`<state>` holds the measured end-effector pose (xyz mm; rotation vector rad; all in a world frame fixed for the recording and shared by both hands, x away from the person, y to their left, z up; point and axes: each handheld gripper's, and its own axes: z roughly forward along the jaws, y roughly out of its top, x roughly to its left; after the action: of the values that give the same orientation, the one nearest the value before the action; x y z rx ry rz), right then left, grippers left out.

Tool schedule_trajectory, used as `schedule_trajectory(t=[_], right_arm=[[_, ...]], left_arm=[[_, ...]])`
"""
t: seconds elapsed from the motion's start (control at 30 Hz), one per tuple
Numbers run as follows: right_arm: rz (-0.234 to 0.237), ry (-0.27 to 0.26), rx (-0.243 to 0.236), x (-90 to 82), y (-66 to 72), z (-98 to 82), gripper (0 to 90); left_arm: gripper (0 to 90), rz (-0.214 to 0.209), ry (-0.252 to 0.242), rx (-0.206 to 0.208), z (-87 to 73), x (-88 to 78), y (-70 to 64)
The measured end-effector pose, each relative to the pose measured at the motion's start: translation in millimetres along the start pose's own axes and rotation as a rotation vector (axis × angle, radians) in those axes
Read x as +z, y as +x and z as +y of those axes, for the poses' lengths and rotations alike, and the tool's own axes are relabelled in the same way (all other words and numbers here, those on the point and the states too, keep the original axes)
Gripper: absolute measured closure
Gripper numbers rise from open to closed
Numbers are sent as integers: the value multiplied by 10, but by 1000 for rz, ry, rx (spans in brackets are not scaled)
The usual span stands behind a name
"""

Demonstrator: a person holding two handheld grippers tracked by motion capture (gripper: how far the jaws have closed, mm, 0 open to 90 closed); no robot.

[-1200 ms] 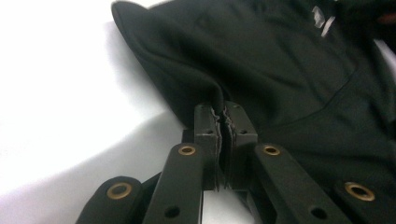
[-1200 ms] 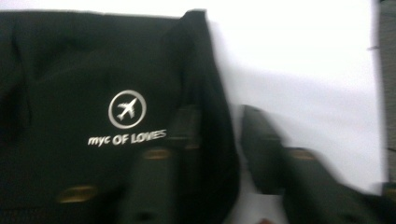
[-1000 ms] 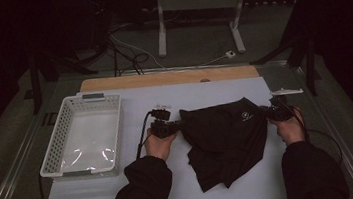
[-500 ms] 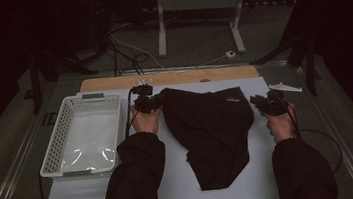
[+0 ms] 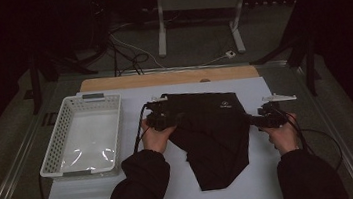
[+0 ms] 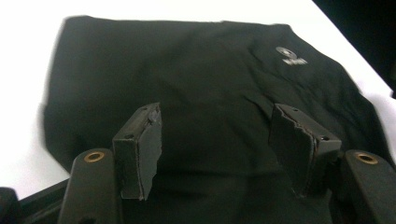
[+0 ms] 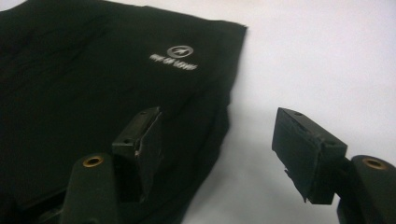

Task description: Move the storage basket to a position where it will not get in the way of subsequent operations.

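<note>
A black garment [image 5: 214,135] with a small white logo [image 5: 225,105] lies spread flat on the white table top [image 5: 125,196]. My left gripper [image 5: 166,119] sits at the garment's left edge, and my right gripper [image 5: 253,119] at its right edge. In the left gripper view the jaws [image 6: 217,114] stand apart over the black cloth [image 6: 201,70], with nothing pinched. In the right gripper view the gripper [image 7: 219,116] is open over the garment's [image 7: 93,70] edge, one jaw above cloth, the other above bare table. Both pairs of jaws have just been opening.
A white plastic basket [image 5: 53,161] stands at the left of the table top. A wooden strip [image 5: 167,78] runs along the far edge. Beyond it a metal stand [image 5: 198,1] and cables [image 5: 129,59] sit on the dark floor.
Both grippers held the garment by its corners, carried it away from the person and laid it down. They have let go, their jaws have opened, and both hands have drawn back a little.
</note>
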<state>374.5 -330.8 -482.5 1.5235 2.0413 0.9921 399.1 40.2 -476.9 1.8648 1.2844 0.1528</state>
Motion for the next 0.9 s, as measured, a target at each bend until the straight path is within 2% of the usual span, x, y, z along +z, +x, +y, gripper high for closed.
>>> schedule_trajectory(t=[0.1,0.2,0.37,0.57,0.63,0.73,0.77,0.9], right_arm=[[17,7,-8,-67,95,-59,320],[16,18,-17,-118,181,-136,315],[32,43,-47,-168,306,-283,308],[44,66,-63,-209,447,-407,304],[47,77,-68,-214,490,-437,302],[46,101,-81,-205,546,-484,301],[42,112,-84,-198,571,-508,304],[43,162,-102,-167,638,-575,362]], left_arm=[[341,-22,5,18,-68,-22,-71],[333,-49,8,16,-167,-57,-143],[333,-62,20,38,-323,-118,-222],[333,-88,44,35,-529,-116,-288],[332,-89,61,39,-603,-82,-313],[299,-59,89,47,-713,-19,-341],[293,-61,93,45,-734,-8,-342],[279,-52,97,70,-813,33,-392]])
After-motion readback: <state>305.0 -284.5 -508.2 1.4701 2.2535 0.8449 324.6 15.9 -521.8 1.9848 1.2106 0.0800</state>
